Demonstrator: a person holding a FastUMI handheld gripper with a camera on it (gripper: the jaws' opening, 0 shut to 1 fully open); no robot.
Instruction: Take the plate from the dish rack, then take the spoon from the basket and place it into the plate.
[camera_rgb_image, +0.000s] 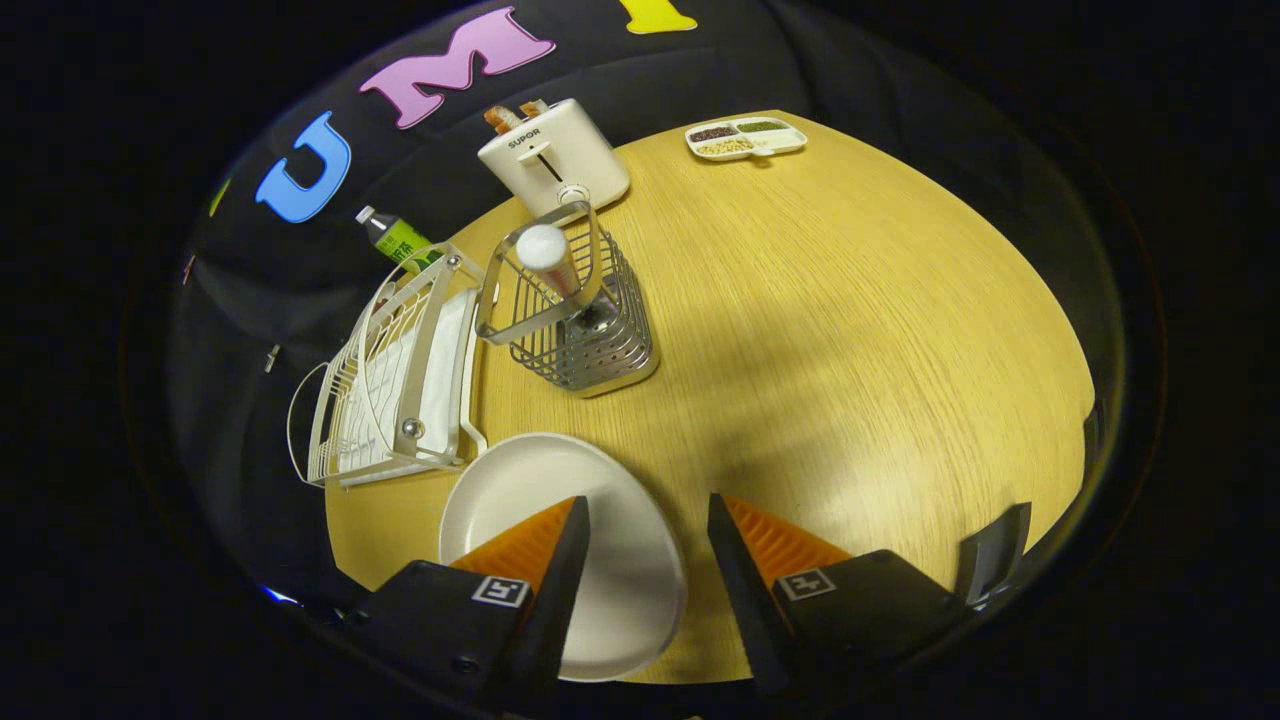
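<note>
Item count on the round wooden desk (820, 330): one plate (620, 560), one wire basket (585, 320), one dish rack (400, 375), one toaster (553, 155), one bottle (395, 237), and one divided snack tray (746, 137).

The plate is white and lies flat on the desk near its front edge, out of the dish rack. The dish rack stands at the left edge of the desk, just behind and to the left of the plate; no plate stands in its slots. The basket stands upright just beside the rack on its right, toward the middle of the desk. One spoon (560, 265) stands in the basket, its rounded white end up above the rim and leaning slightly. The toaster sits behind the basket at the far edge of the desk, with two pieces of bread protruding from its top. The bottle lies behind the rack at the far-left edge. The snack tray, three compartments, sits at the far edge, well apart from the other items.

Gripper (645, 515): jaws wide open, holding nothing. The left finger (530, 545) overlaps the plate in the gripper view; whether it touches the plate cannot be told. The right finger (775, 545) is over bare desk just beside the plate's right rim.
</note>
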